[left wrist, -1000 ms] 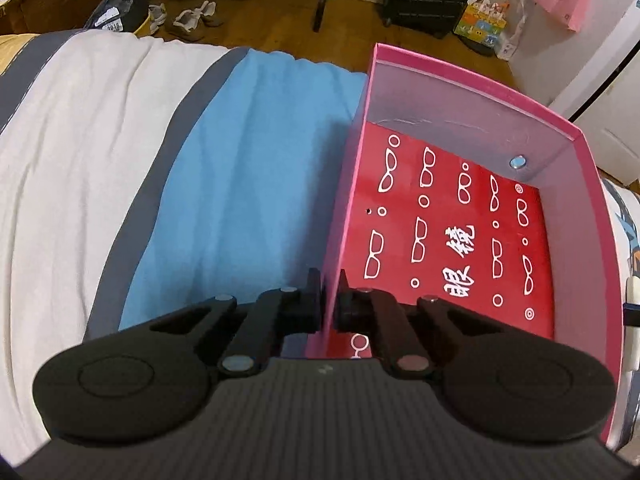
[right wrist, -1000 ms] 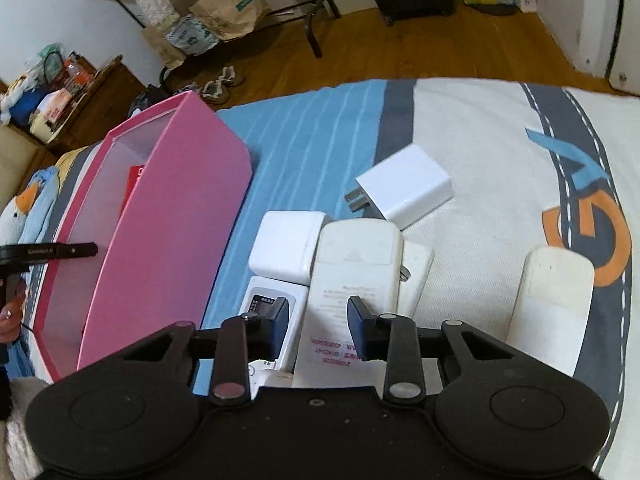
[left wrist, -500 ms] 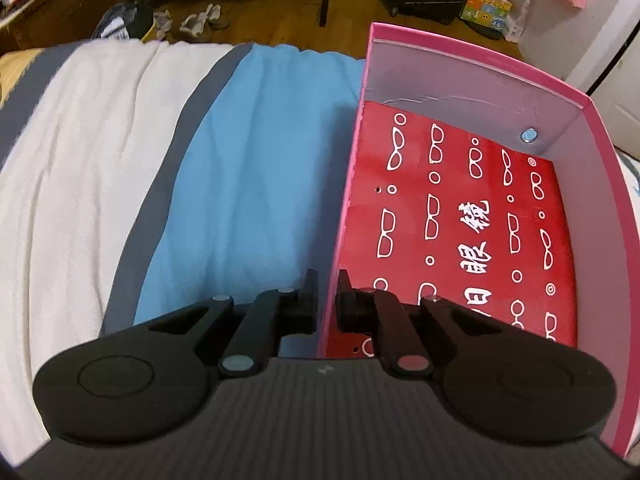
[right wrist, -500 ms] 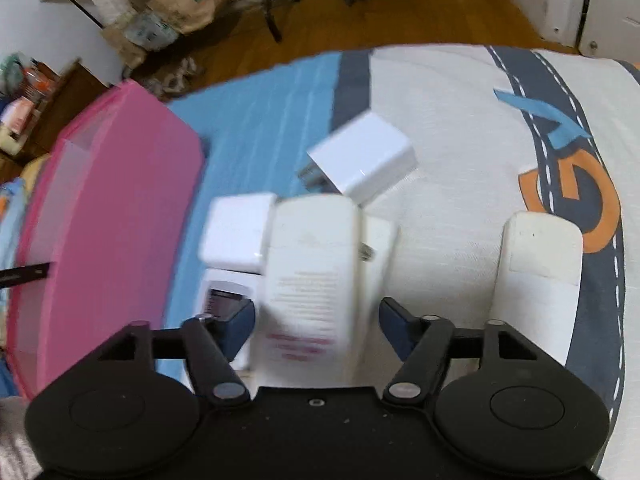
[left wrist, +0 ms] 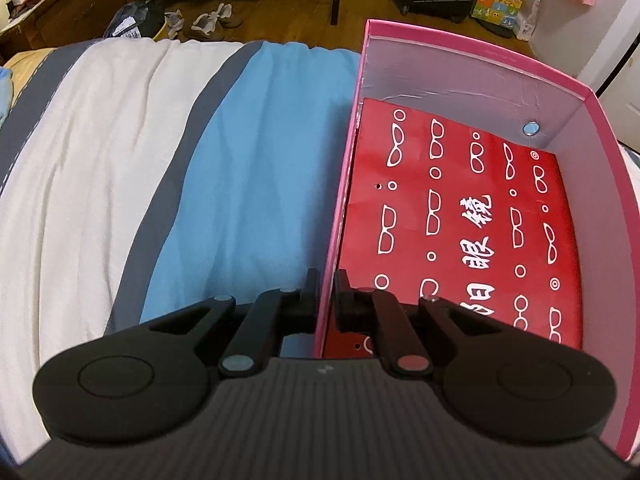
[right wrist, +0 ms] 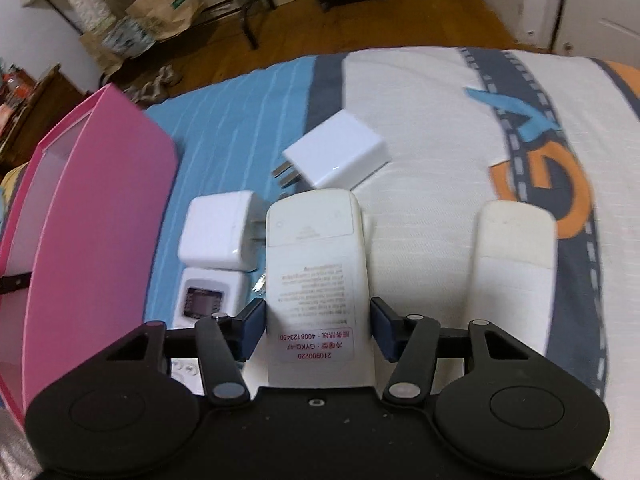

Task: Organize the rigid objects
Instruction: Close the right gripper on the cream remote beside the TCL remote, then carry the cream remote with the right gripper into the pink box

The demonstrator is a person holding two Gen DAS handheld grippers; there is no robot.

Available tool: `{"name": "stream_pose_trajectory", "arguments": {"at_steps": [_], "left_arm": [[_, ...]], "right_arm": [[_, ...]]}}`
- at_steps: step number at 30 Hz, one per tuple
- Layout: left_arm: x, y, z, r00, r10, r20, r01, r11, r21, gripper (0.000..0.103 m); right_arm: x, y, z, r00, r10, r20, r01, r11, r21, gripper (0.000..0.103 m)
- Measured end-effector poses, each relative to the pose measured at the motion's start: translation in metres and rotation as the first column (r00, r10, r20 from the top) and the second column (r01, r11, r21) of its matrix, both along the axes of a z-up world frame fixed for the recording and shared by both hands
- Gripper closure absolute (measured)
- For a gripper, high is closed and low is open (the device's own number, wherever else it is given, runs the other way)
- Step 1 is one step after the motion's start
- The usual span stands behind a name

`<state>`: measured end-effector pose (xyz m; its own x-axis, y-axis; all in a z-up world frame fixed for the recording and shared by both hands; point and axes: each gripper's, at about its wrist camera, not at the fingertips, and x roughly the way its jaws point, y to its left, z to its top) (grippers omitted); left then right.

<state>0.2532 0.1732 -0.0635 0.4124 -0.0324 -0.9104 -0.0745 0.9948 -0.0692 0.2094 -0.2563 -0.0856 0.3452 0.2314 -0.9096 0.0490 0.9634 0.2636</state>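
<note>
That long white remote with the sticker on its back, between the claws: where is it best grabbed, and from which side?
Across its narrow width, near the labelled end of the remote, coming steeply down from above. It lies face down and flat, and its long straight sides suit flat pads. The right gripper, jaws just closing, straddles it there; whether the pads touch yet is unclear.

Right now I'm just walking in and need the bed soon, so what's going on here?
A person is tidying small items on the bed into a pink box. The left gripper is shut on the box's side wall, steadying it. The right gripper straddles a white remote lying label-up; its jaws have just been closing around it. Two white chargers and another remote lie on the bedspread.
</note>
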Motion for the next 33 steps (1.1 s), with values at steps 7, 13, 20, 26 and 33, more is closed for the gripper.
{"name": "stream_pose_trajectory", "arguments": {"at_steps": [7, 13, 20, 26, 33], "left_arm": [[-0.001, -0.002, 0.001, 1.0, -0.009, 0.003, 0.009, 1.0, 0.014, 0.096], [0.0, 0.003, -0.001, 1.0, 0.03, 0.004, -0.03, 0.999, -0.026, 0.096], [-0.004, 0.001, 0.002, 1.0, 0.009, 0.013, -0.009, 1.0, -0.003, 0.096], [-0.004, 0.001, 0.003, 1.0, 0.009, 0.015, -0.009, 1.0, -0.005, 0.096], [-0.005, -0.001, 0.005, 1.0, -0.003, 0.03, 0.003, 1.0, 0.008, 0.097]], "right_arm": [[0.004, -0.005, -0.007, 0.999, -0.021, -0.05, 0.023, 0.999, 0.038, 0.036], [0.004, -0.047, -0.033, 0.969, -0.179, -0.171, 0.23, 0.906, 0.355, 0.017], [-0.011, -0.066, -0.03, 0.947, -0.257, -0.193, 0.317, 0.851, 0.419, 0.071], [-0.021, -0.047, -0.01, 0.978, -0.193, -0.085, 0.211, 0.891, 0.401, 0.082], [-0.011, -0.016, -0.003, 0.997, -0.08, -0.005, 0.078, 0.953, 0.292, 0.078]]}}
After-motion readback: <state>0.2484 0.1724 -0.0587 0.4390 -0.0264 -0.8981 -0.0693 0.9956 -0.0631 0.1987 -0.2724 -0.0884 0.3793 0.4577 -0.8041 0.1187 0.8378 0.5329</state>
